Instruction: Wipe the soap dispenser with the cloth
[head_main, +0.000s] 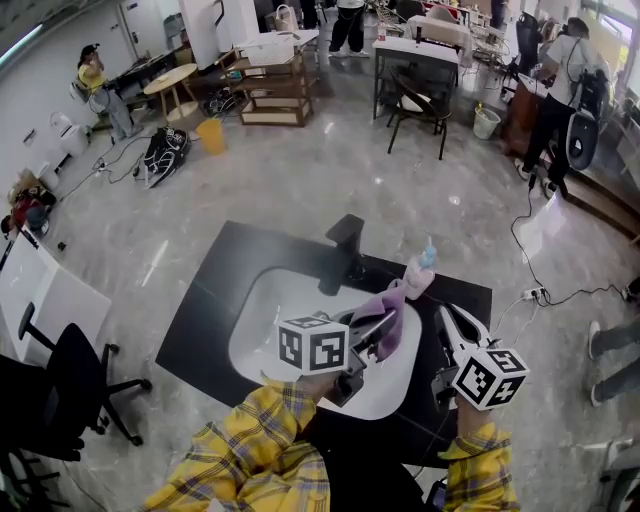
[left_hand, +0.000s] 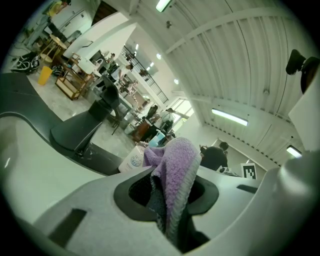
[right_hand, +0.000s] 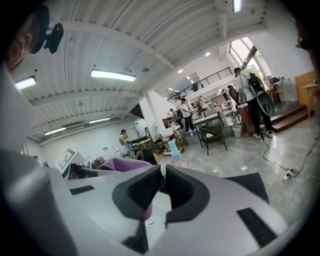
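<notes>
clamping cloth (head_main: 392, 318) over sink (head_main: 250, 335); soap dispenser (head_main: 418, 273) beside.

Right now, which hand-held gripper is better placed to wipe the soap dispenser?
Left. The left hand-held gripper is shut on the purple cloth, right beside the soap dispenser. The right hand-held gripper is shut on nothing.

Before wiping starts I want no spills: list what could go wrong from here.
1. The soap dispenser stands unheld beside the sink; the right gripper is shut and empty, so a push from the cloth may tip it.
2. The left gripper pinches only a fold of the cloth, which could slip out.
</notes>
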